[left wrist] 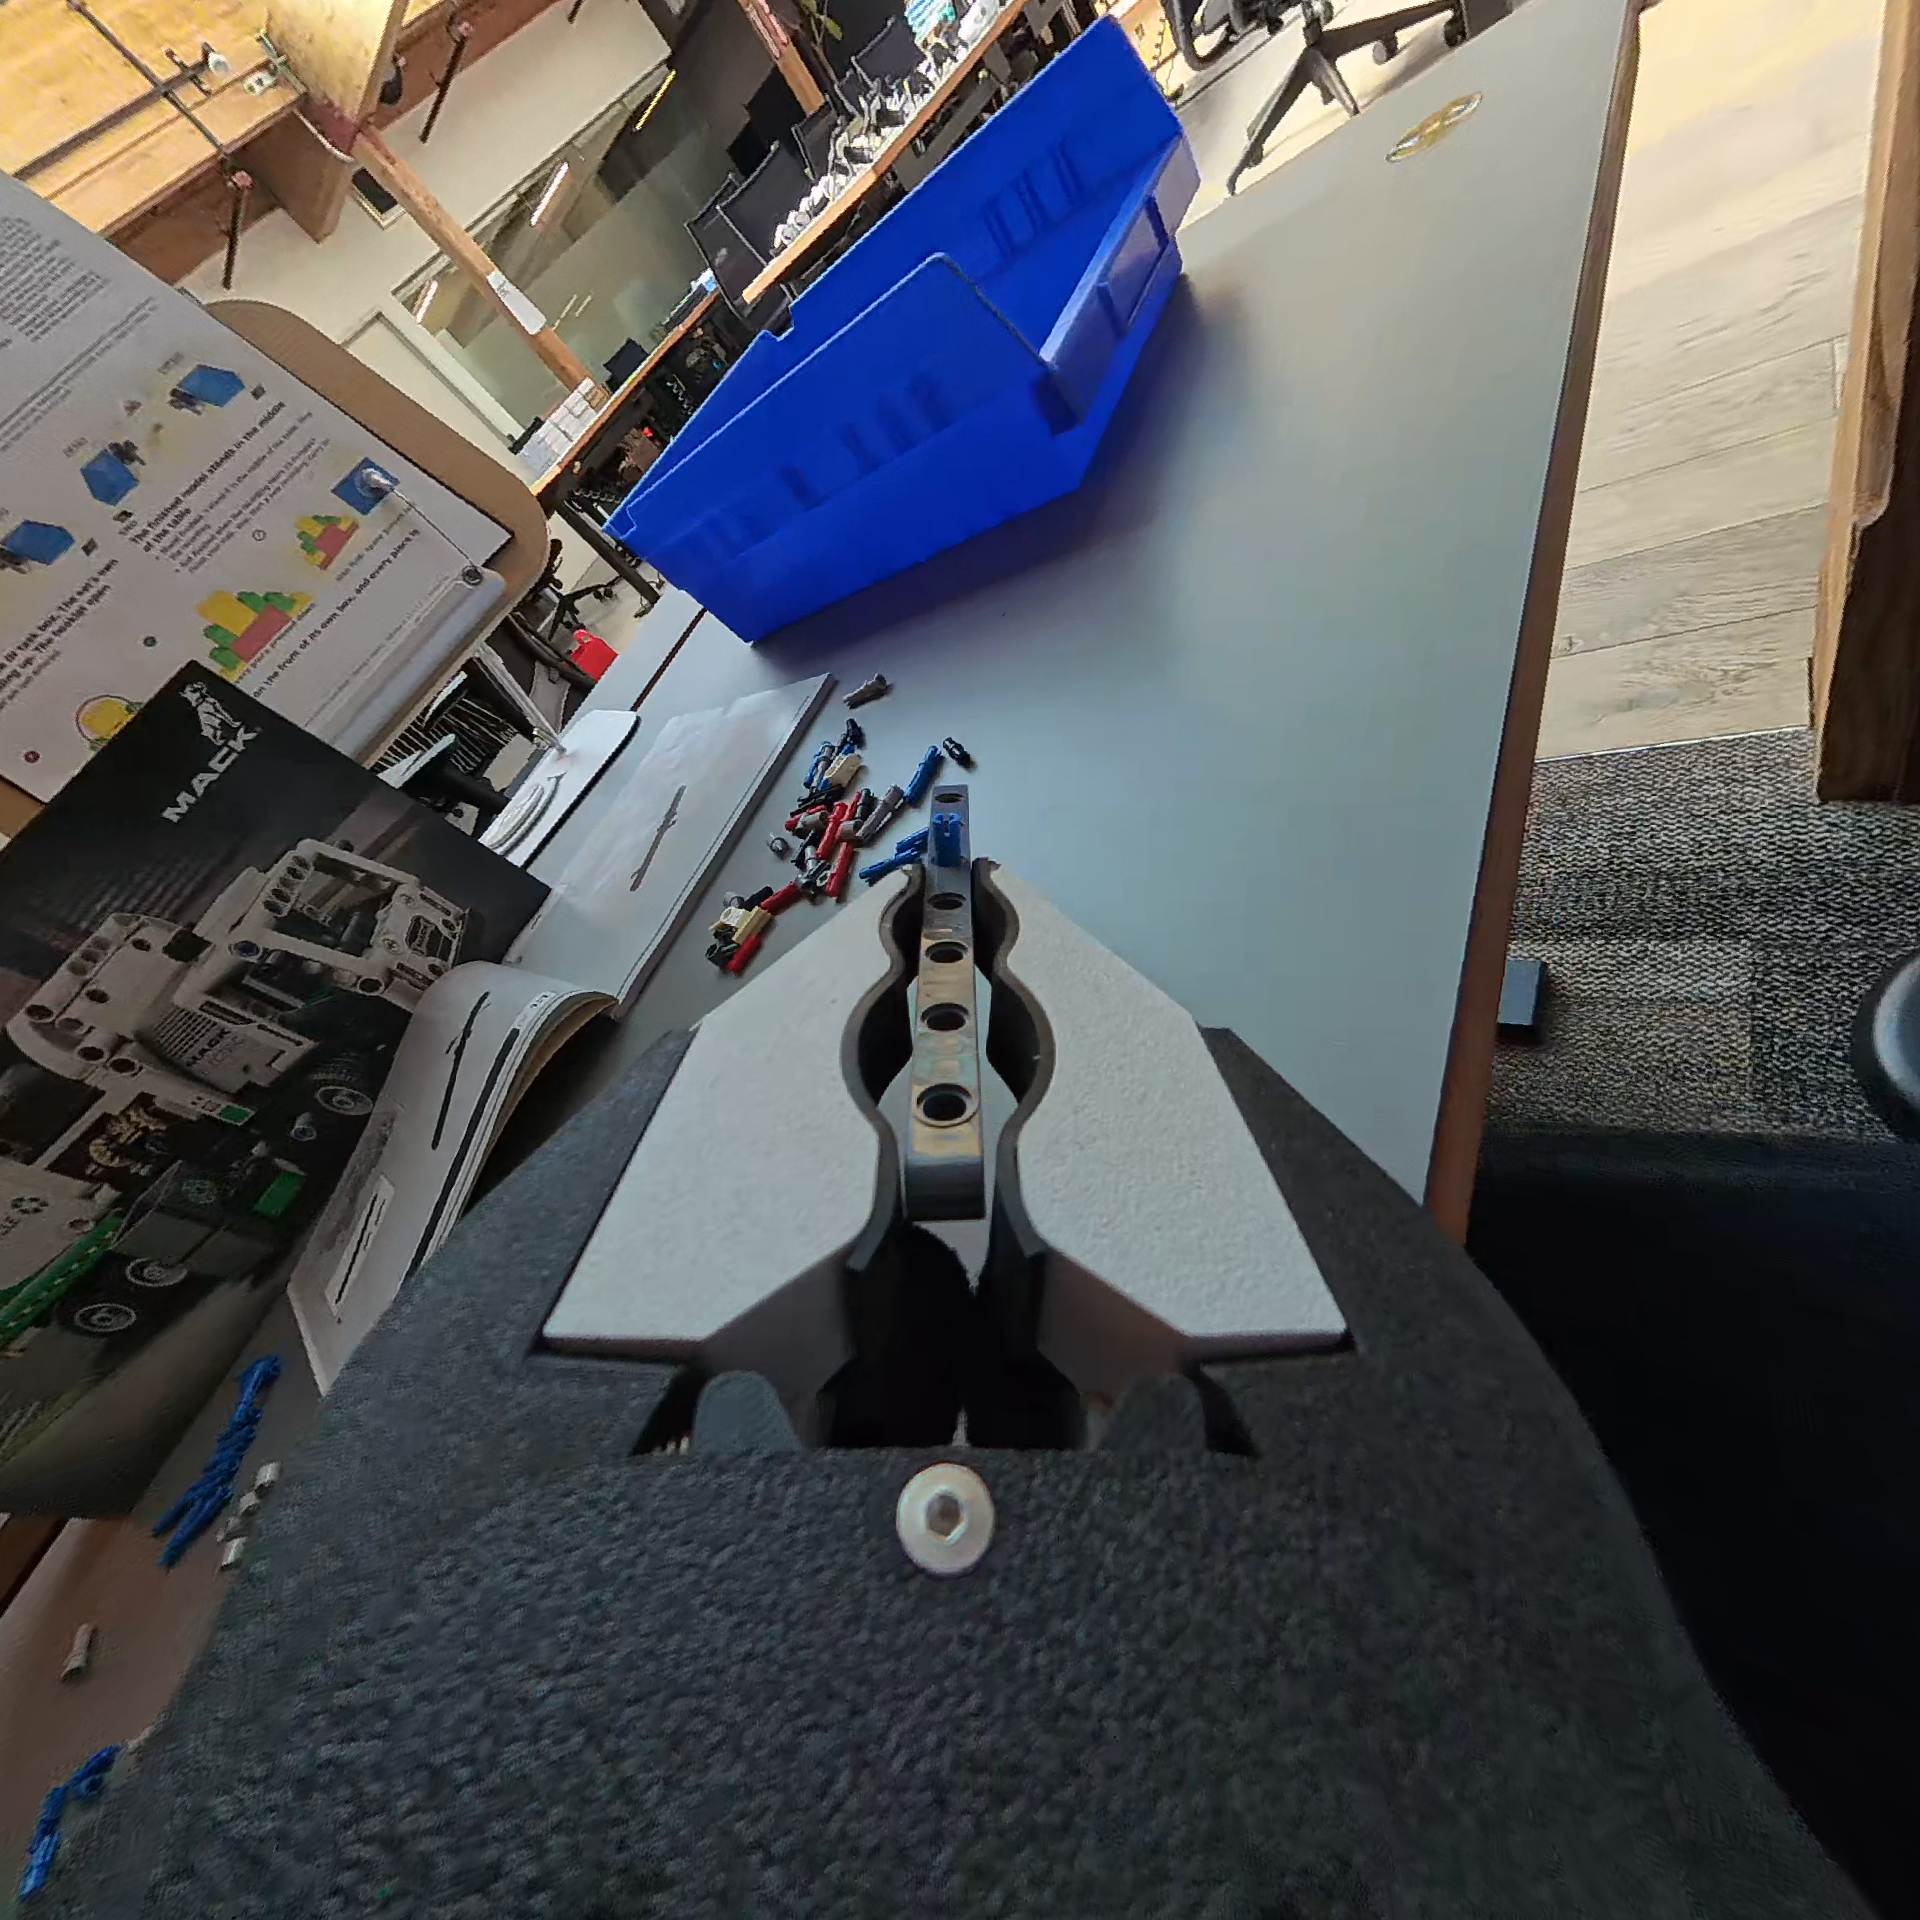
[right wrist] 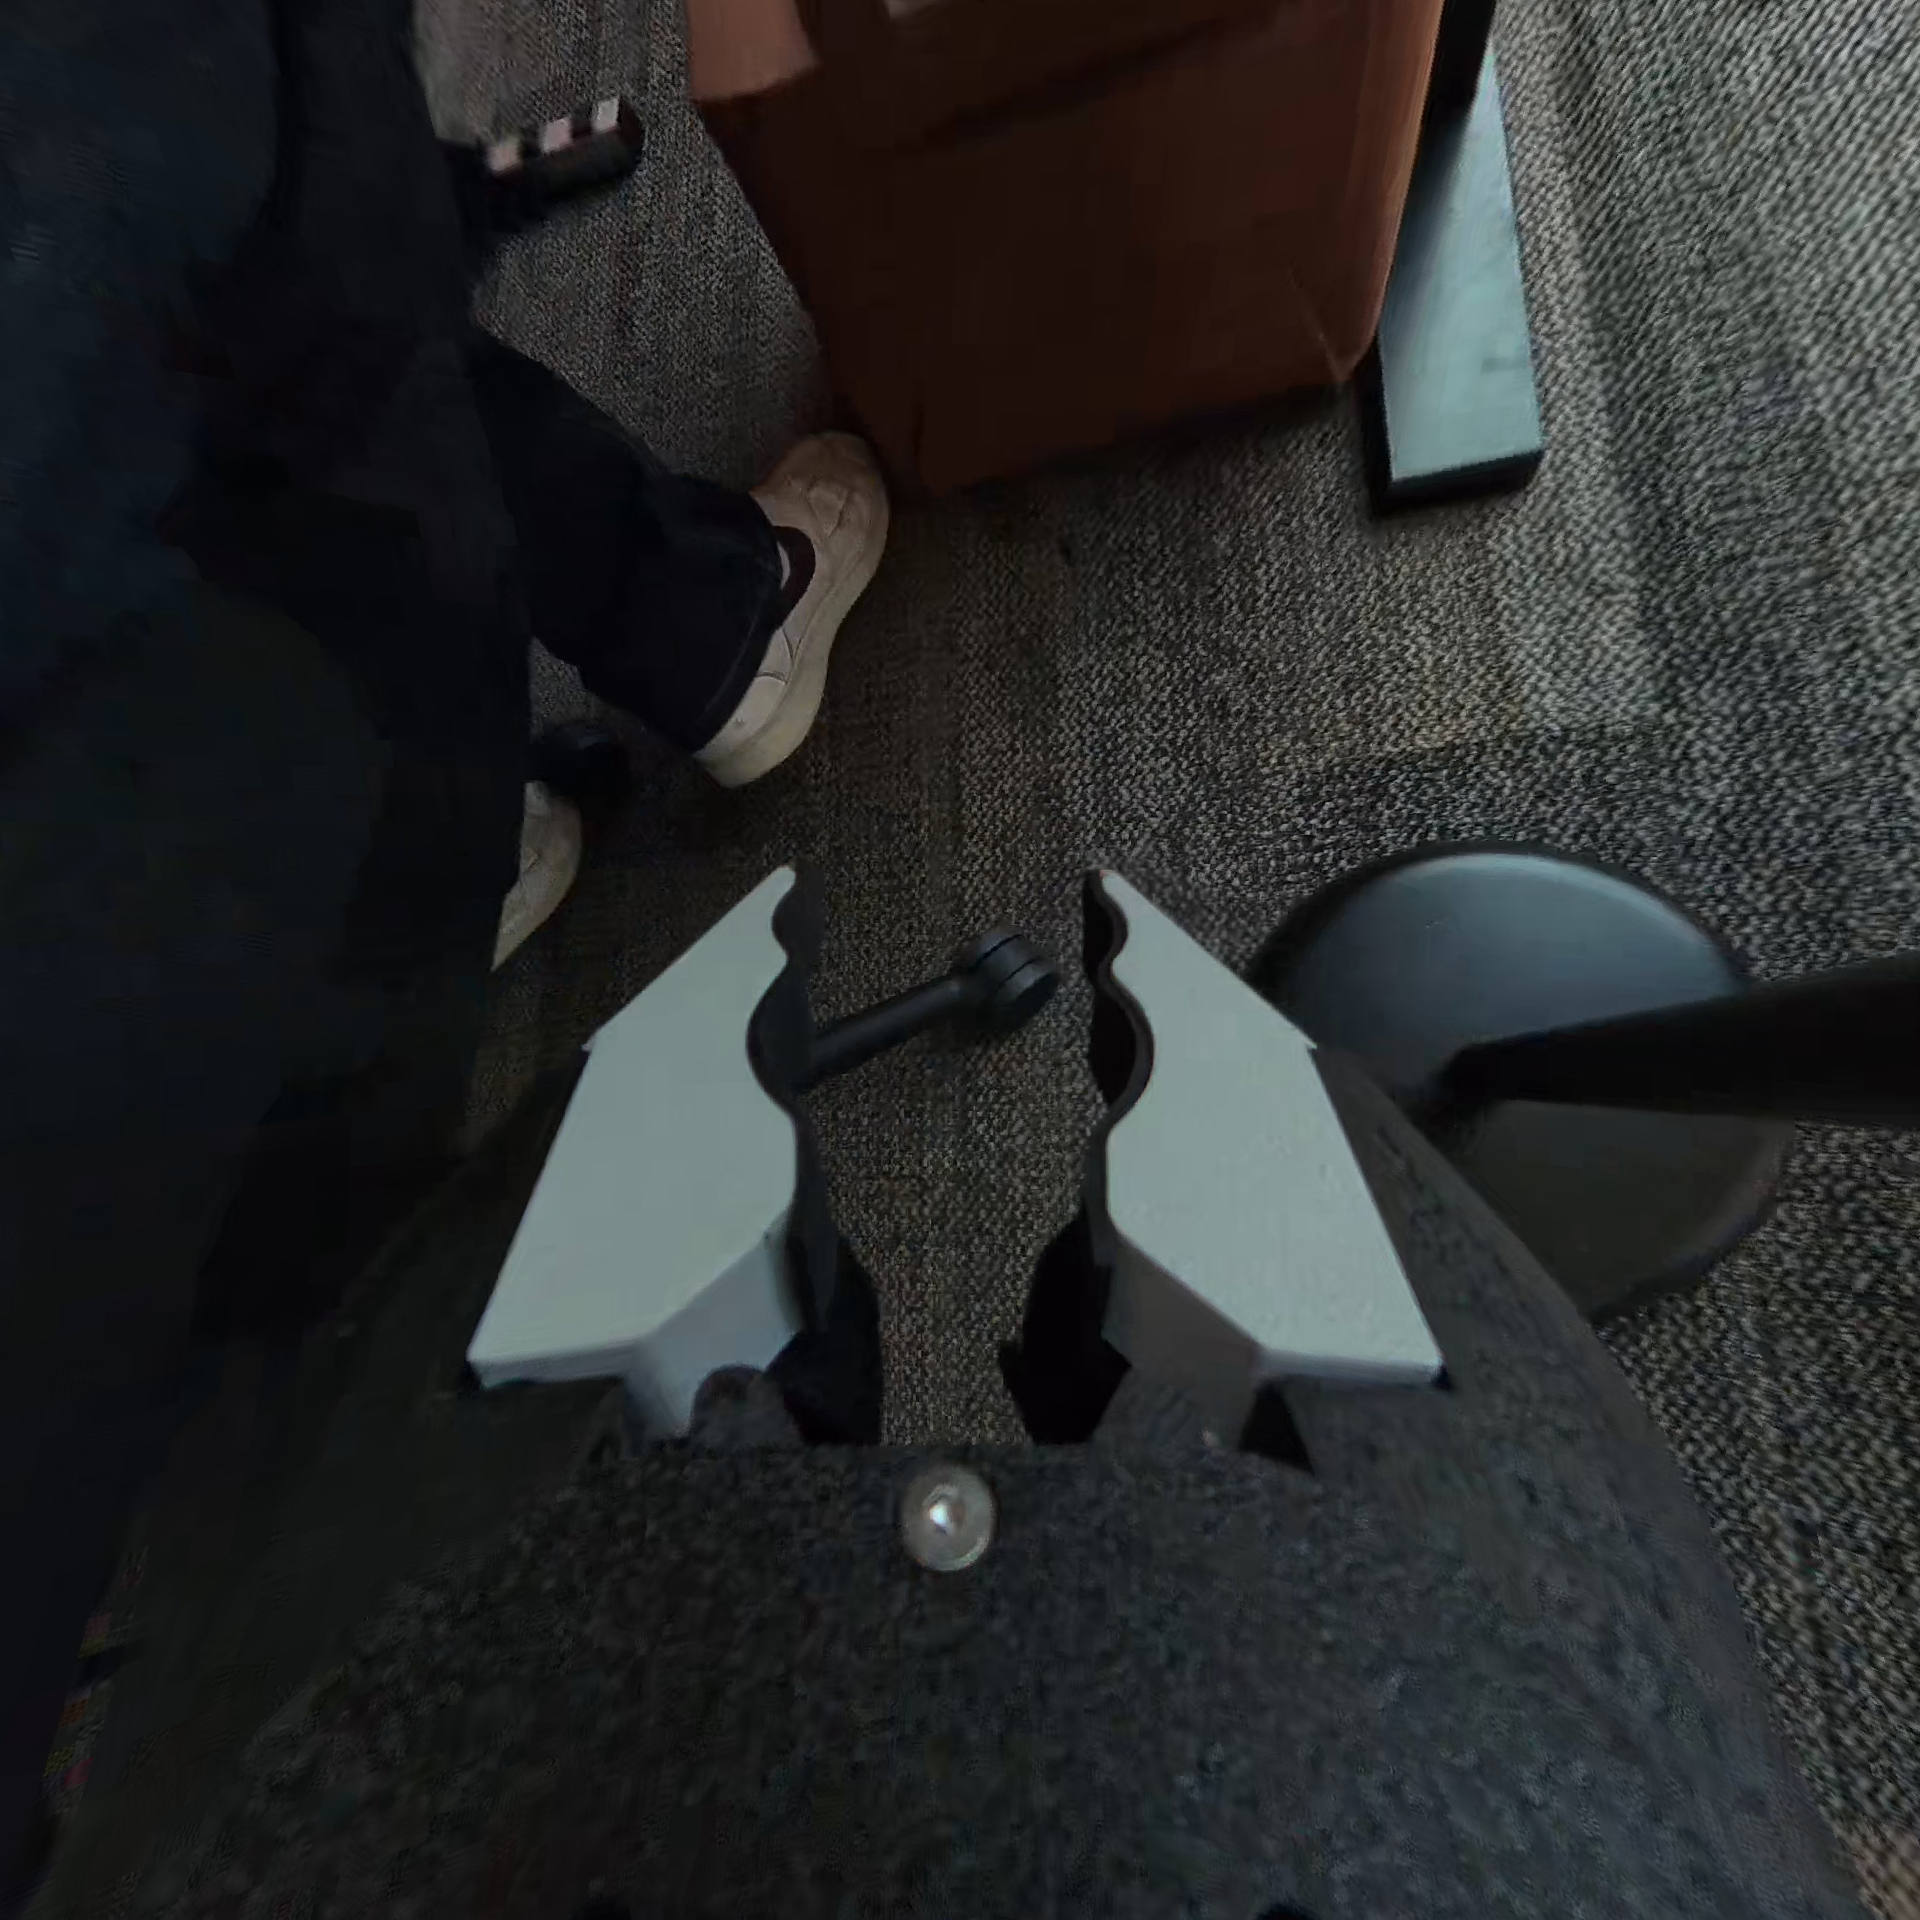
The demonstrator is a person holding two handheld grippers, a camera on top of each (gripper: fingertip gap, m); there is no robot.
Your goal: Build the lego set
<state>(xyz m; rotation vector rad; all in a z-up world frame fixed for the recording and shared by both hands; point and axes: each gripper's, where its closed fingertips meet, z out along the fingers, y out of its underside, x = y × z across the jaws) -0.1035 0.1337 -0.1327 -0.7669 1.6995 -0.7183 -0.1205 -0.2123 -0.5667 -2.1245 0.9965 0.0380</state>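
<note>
My left gripper (left wrist: 948,878) is shut on a dark grey lego beam (left wrist: 943,1013) with a row of round holes. The beam sticks out past the fingertips, with a blue pin (left wrist: 943,840) standing in a hole near its far end. It is held above the grey table (left wrist: 1299,644). A pile of small red, blue, black and grey pins (left wrist: 831,831) lies just beyond, to the left. My right gripper (right wrist: 940,883) is open and empty, pointing down at the carpet (right wrist: 1195,675) off the table. A black pin-like piece (right wrist: 925,1003) lies on the carpet between its fingers.
A blue plastic bin (left wrist: 914,384) stands farther back on the table. An open instruction booklet (left wrist: 208,1039) and a printed sheet (left wrist: 187,468) are at the left, with loose blue pins (left wrist: 223,1455) near it. On the floor are a person's shoes (right wrist: 810,603), a black round stand base (right wrist: 1507,1039) and a brown cabinet (right wrist: 1070,208). Left tips to right tips: about 55 cm.
</note>
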